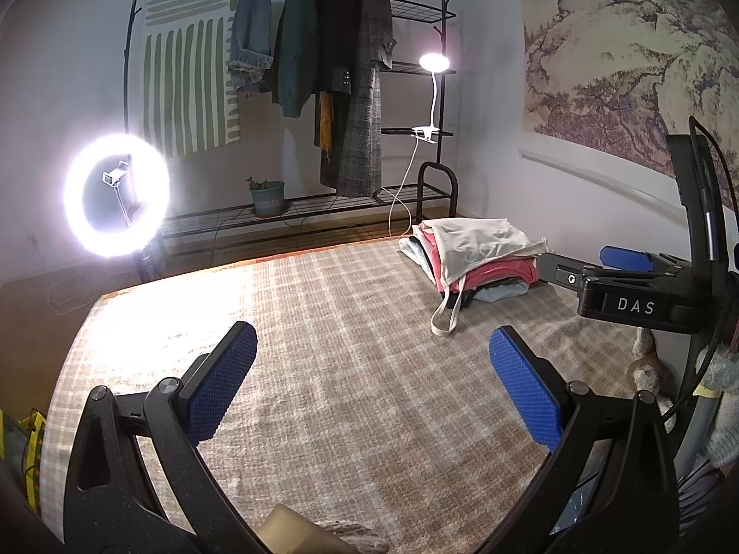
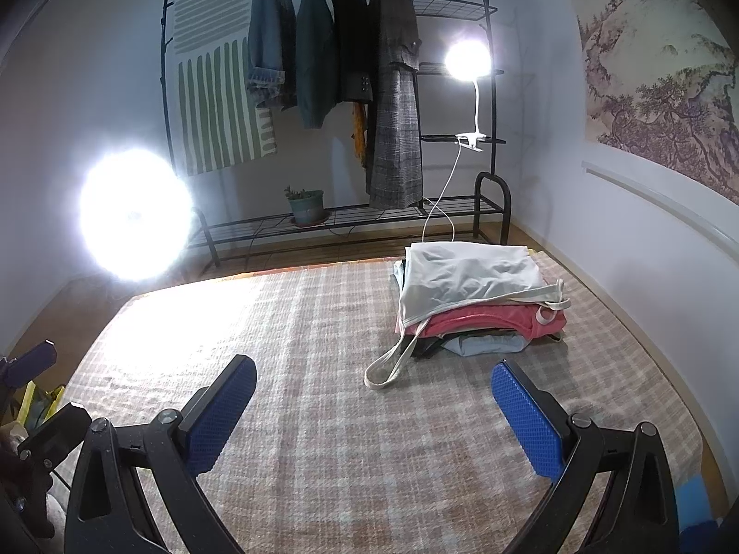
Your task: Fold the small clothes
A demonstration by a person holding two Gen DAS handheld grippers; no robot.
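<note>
A stack of folded small clothes (image 1: 475, 261) (image 2: 475, 298) sits at the far right of the plaid-covered surface (image 1: 351, 351) (image 2: 323, 351). A cream top with a dangling strap lies on top, with pink and dark pieces under it. My left gripper (image 1: 373, 341) is open over bare cloth, well short of the stack, nothing between its blue pads (image 1: 221, 383). My right gripper (image 2: 373, 374) is open too, just in front of the stack, empty. In the left wrist view the right gripper (image 1: 609, 272) shows at the right edge, beside the stack.
A black clothes rack (image 1: 323, 69) (image 2: 351, 69) with hanging jackets stands beyond the far edge. A bright ring light (image 1: 115, 194) glares at left and a clip lamp (image 1: 434, 62) shines on the rack. A potted plant (image 2: 305, 205) sits on its lower shelf. A wall runs along the right.
</note>
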